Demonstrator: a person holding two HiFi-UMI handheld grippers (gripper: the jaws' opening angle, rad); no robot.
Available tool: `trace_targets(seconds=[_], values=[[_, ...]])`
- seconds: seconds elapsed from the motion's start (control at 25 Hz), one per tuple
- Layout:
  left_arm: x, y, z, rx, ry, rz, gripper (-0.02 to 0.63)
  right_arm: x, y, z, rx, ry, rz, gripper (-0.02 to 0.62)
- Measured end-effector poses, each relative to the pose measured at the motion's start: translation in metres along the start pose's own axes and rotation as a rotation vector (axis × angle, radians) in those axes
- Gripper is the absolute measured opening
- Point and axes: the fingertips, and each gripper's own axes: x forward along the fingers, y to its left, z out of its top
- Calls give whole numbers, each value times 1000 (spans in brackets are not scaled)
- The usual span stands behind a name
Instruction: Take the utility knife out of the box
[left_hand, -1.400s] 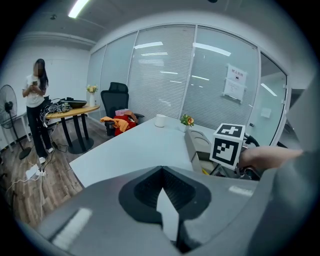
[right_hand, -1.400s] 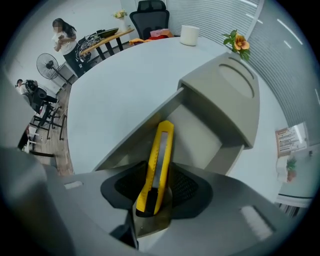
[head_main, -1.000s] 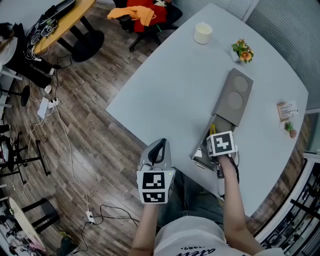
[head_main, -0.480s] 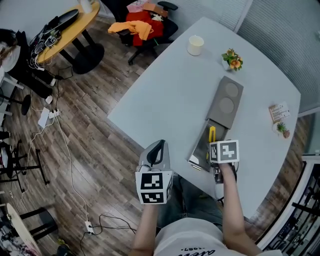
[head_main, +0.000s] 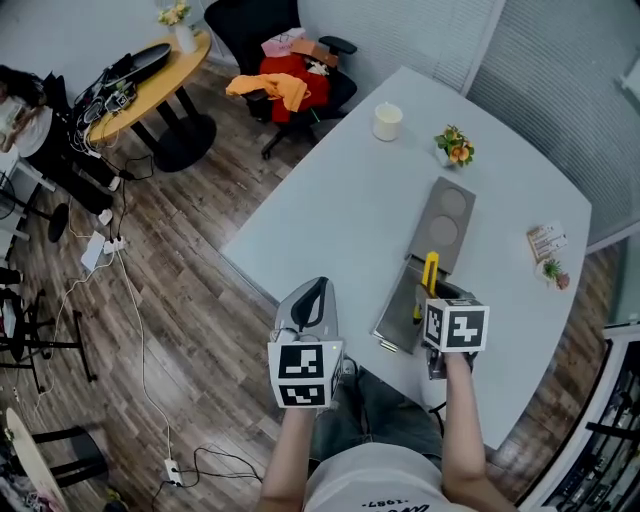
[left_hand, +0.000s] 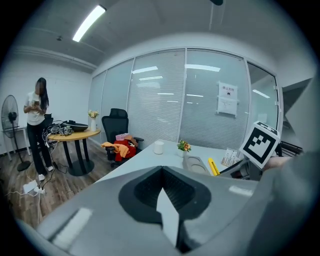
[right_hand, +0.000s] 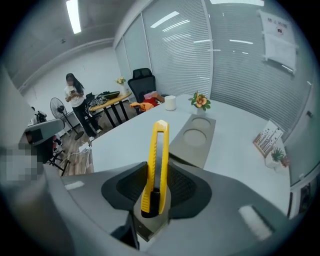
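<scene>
The utility knife (right_hand: 156, 160) is clamped by its rear end in the right hand-held gripper (right_hand: 155, 194), above the box (head_main: 398, 308) on the counter (head_main: 335, 200); the left hand-held gripper (left_hand: 162, 192) is seemingly closed, empty.

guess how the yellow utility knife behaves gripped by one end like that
Probably stiff: the utility knife stands straight out from the right gripper without sagging. Likely light, being slim plastic. Its smooth casing, held only at one end, might pivot or slip.
</scene>
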Motion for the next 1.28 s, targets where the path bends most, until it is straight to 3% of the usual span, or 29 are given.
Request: trace_targets(seconds=[0.72, 1.28], values=[[-21, -6, 76, 50, -165, 16, 0, -94, 14, 87, -79, -439, 24, 155], [-26, -2, 103, 56, -252, 55, 0, -132, 11, 103, -156, -637, -36, 155]])
